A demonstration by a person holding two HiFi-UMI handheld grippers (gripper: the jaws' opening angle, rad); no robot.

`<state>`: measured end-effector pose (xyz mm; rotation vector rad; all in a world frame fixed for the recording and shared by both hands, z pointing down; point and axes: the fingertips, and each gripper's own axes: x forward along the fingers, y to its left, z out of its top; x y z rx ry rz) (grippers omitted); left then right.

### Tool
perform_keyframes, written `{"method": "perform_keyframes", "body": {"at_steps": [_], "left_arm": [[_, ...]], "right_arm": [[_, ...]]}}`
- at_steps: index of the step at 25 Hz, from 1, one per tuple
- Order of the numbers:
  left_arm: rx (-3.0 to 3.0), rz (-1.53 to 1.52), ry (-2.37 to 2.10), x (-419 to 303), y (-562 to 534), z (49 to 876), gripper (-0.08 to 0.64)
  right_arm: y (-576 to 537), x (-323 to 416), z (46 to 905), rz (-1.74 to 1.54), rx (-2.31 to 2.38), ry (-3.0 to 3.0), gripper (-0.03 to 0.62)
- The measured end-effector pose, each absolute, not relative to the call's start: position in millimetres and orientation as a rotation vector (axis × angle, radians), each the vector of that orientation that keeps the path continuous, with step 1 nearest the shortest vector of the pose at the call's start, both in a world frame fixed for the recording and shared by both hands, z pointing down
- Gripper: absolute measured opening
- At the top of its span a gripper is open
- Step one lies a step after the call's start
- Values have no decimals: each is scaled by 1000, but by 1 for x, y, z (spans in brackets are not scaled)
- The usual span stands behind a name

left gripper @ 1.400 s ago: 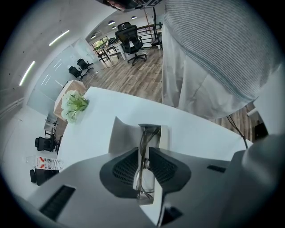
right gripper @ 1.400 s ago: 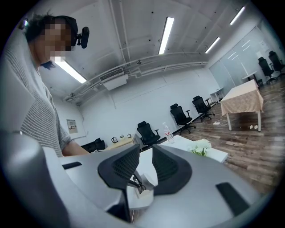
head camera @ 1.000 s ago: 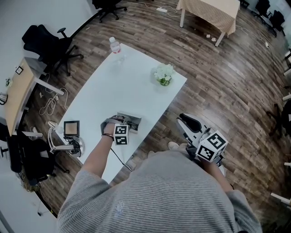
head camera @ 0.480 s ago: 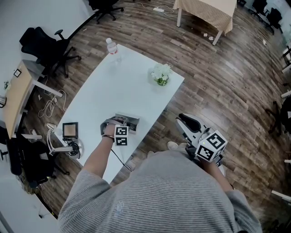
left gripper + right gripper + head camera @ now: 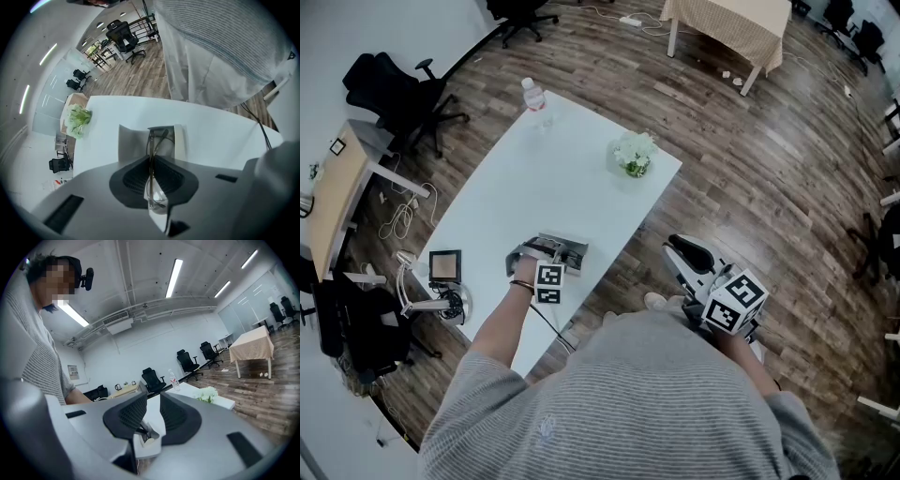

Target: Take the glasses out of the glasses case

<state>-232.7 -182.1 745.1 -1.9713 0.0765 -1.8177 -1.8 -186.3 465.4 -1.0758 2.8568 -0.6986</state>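
Clearly, the left gripper (image 5: 151, 161) has its jaws pressed together on the glasses (image 5: 157, 196). The thin frame stands on its edge between the two dark pads, and one clear lens shows on the near side of the jaws. The far part of the glasses, with the folded temple arms, reaches to the open glasses case (image 5: 126, 140). I cannot tell if the glasses touch the case there.

The case lies on the white table (image 5: 534, 178), close to the table edge that is nearest to the person, with its lid open. In the head view the left gripper is over this same part of the table, just beside the case, and the person's left hand (image 5: 525, 270) holds it from the near side.

The right gripper (image 5: 153, 397) is off the table, beyond its right edge and over the wooden floor (image 5: 769, 169). Its jaws are a little apart and there is nothing between them; only the table top shows through the gap.

A small plant with white flowers (image 5: 636, 153) stands on the table near its right far edge. A water bottle (image 5: 534, 95) stands upright at the far corner of the table, well apart from the case.
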Motion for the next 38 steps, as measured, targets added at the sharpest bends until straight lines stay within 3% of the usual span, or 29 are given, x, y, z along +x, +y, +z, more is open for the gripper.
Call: {"method": "perform_keyframes", "body": {"at_steps": [24,38], "left_arm": [[-2168,-1636,648,-230,-197,687,35],[-2720,-1058,1510,-251,-231,623,35]], "right_arm": [[-183,-19,463,-694,-946,2911,81],[-187,-28,464,-699,-897,2934,81]]}}
